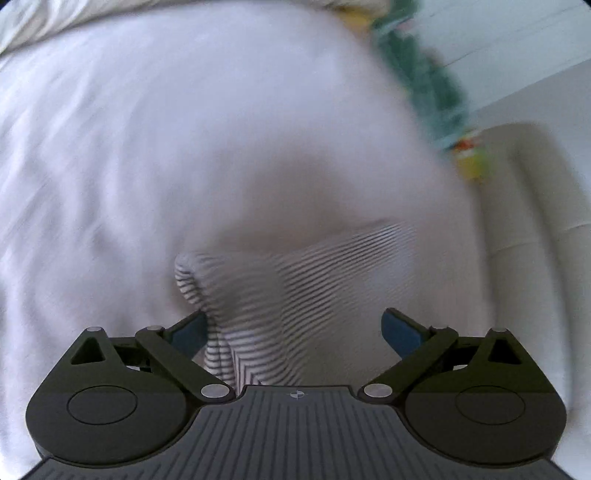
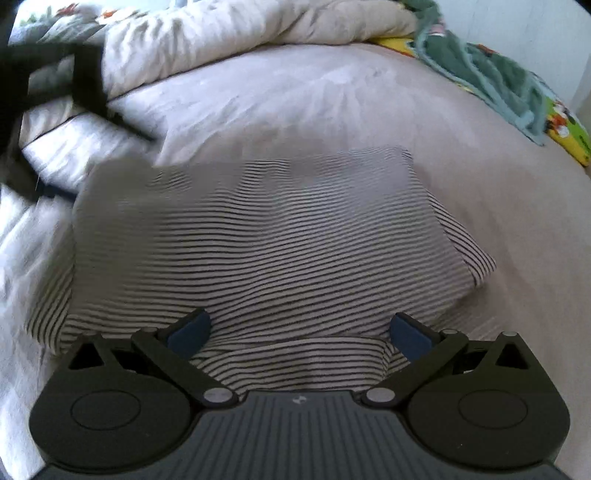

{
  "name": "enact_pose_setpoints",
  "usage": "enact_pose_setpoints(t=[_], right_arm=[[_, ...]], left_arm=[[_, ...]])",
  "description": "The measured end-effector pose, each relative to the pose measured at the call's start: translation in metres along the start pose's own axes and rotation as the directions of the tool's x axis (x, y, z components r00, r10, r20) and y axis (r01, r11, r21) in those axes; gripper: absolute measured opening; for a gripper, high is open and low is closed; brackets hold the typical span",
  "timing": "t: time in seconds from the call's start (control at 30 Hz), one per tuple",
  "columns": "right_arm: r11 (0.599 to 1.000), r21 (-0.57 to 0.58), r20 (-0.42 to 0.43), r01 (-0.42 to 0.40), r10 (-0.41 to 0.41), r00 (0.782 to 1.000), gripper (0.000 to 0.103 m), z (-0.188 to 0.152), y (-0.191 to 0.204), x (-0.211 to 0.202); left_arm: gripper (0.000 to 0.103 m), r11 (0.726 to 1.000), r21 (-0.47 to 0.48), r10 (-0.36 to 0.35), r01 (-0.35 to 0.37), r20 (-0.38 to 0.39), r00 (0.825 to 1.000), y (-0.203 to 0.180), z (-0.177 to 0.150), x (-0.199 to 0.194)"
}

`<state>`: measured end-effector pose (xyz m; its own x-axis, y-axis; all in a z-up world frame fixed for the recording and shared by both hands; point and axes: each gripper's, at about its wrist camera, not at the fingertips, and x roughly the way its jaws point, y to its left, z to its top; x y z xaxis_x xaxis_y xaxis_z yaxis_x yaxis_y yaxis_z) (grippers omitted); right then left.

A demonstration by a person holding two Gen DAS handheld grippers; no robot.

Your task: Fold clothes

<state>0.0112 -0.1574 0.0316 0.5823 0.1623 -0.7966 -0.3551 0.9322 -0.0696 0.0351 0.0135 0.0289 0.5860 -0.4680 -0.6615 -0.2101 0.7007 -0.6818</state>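
Observation:
A black-and-white striped garment point(image 2: 266, 240) lies folded in a rough rectangle on the pale bed sheet point(image 2: 369, 103). My right gripper point(image 2: 299, 332) is open just above its near edge, with a folded striped band between the blue pads point(image 2: 192, 334). In the left wrist view, a bunched corner of the striped garment point(image 1: 266, 295) lies between the fingers of my left gripper point(image 1: 295, 328), which is open, its left pad point(image 1: 190, 330) touching the cloth. That view is motion-blurred.
A crumpled beige duvet point(image 2: 240, 33) is heaped at the far side of the bed. A green and yellow patterned blanket point(image 2: 498, 77) lies along the right edge, also in the left wrist view point(image 1: 424, 85). The other gripper's dark frame point(image 2: 48, 81) shows at far left.

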Motion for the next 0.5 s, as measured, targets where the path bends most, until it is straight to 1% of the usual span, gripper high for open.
enact_pose_setpoints(t=[0.03, 0.07, 0.13, 0.17, 0.2, 0.23, 0.27, 0.3, 0.33, 0.37, 0.47, 0.5], right_arm=[[1.0, -0.005, 0.006, -0.009, 0.009, 1.0, 0.103, 0.001, 0.0, -0.003], [1.0, -0.01, 0.012, -0.018, 0.018, 1.0, 0.103, 0.001, 0.0, -0.007], [0.999, -0.021, 0.025, -0.036, 0.037, 0.999, 0.103, 0.003, 0.0, -0.014], [0.999, -0.026, 0.031, -0.045, 0.046, 0.998, 0.103, 0.003, 0.001, -0.017], [0.998, -0.032, 0.037, -0.054, 0.055, 0.998, 0.103, 0.004, 0.001, -0.021], [0.997, -0.037, 0.043, -0.063, 0.065, 0.997, 0.103, 0.005, 0.001, -0.024], [0.997, -0.043, 0.049, -0.072, 0.074, 0.996, 0.102, 0.005, 0.001, -0.028], [0.994, -0.048, 0.039, -0.094, 0.096, 0.995, 0.096, 0.003, 0.005, -0.027], [0.991, -0.067, 0.013, -0.119, 0.12, 0.993, 0.088, -0.002, 0.011, -0.022], [0.988, -0.088, -0.013, -0.129, 0.129, 0.992, 0.085, -0.007, 0.018, -0.016], [0.987, -0.124, -0.018, -0.105, 0.103, 0.995, 0.085, -0.017, 0.03, -0.006], [0.987, -0.123, -0.015, -0.1, 0.099, 0.995, 0.086, -0.016, 0.03, -0.004]], left_arm=[[0.1, 1.0, 0.001, -0.022, 0.022, 0.021, 1.0, -0.004, 0.002, -0.01], [0.1, 1.0, 0.003, -0.013, 0.013, 0.041, 0.999, -0.004, 0.002, -0.016], [0.1, 0.999, 0.014, 0.049, -0.05, 0.072, 0.996, 0.0, -0.002, -0.023], [0.1, 0.996, 0.023, 0.082, -0.084, 0.07, 0.994, 0.005, -0.004, -0.02], [0.1, 0.994, 0.017, 0.109, -0.109, 0.045, 0.993, 0.012, -0.008, -0.015], [0.1, 0.993, 0.0, 0.12, -0.12, 0.01, 0.993, 0.019, -0.016, -0.008], [0.1, 0.993, -0.02, 0.116, -0.116, -0.021, 0.993, 0.024, -0.023, -0.003], [0.1, 0.993, -0.041, 0.107, -0.109, -0.051, 0.993, 0.027, -0.029, 0.002], [0.1, 0.993, -0.061, 0.098, -0.103, -0.08, 0.992, 0.03, -0.035, 0.007], [0.098, 0.992, -0.067, 0.102, -0.108, -0.091, 0.991, 0.03, -0.037, 0.014], [0.094, 0.989, -0.046, 0.139, -0.143, -0.081, 0.987, 0.023, -0.038, 0.026], [0.089, 0.987, -0.038, 0.15, -0.153, -0.075, 0.986, 0.02, -0.038, 0.027]])
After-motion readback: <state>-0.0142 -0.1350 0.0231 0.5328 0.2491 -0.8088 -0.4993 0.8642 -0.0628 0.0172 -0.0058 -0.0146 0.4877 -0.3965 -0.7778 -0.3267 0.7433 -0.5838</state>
